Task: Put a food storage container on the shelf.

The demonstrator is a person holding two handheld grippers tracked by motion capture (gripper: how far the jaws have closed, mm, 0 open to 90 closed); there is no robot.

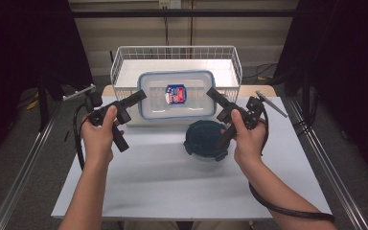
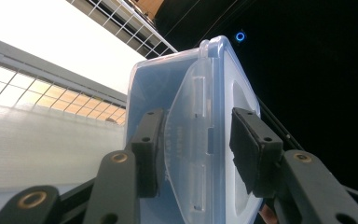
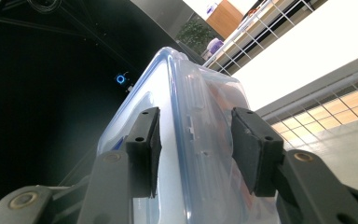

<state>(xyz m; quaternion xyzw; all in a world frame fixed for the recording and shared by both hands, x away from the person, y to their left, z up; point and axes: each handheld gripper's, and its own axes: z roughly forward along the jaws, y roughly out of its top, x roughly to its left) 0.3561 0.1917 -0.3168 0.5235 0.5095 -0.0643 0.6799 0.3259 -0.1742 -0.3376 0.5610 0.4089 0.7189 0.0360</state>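
Handling of clear container with blue-rimmed lid, judged as a two-point carry near wire basket.

Status:
- Location of container: centre of the high view, raised off white table, directly in front of the basket at upper centre.
- Left gripper: clamped on the left end of the container, one pad on the folded latch flap, the other against the lid face.
- Right gripper: clamped on the right end, pads on either side of the lid seam.
- Contents: one small labelled item, loose inside by the look of it.
- Obstacle: dark round lid on the table at lower centre right, just below the right hand.

Procedure:
1. Apply equal pressure at both ends; avoid squeezing harder on the latch flap, which may flex or spring open.
2. Move both hands together, at one height, to prevent twisting the container out of either grip.
3. Hold the container level so the item inside does not slide.
4. Clear the basket's front rim fully before travelling toward the top of the frame.
5. Lower until supported, then release both ends together.
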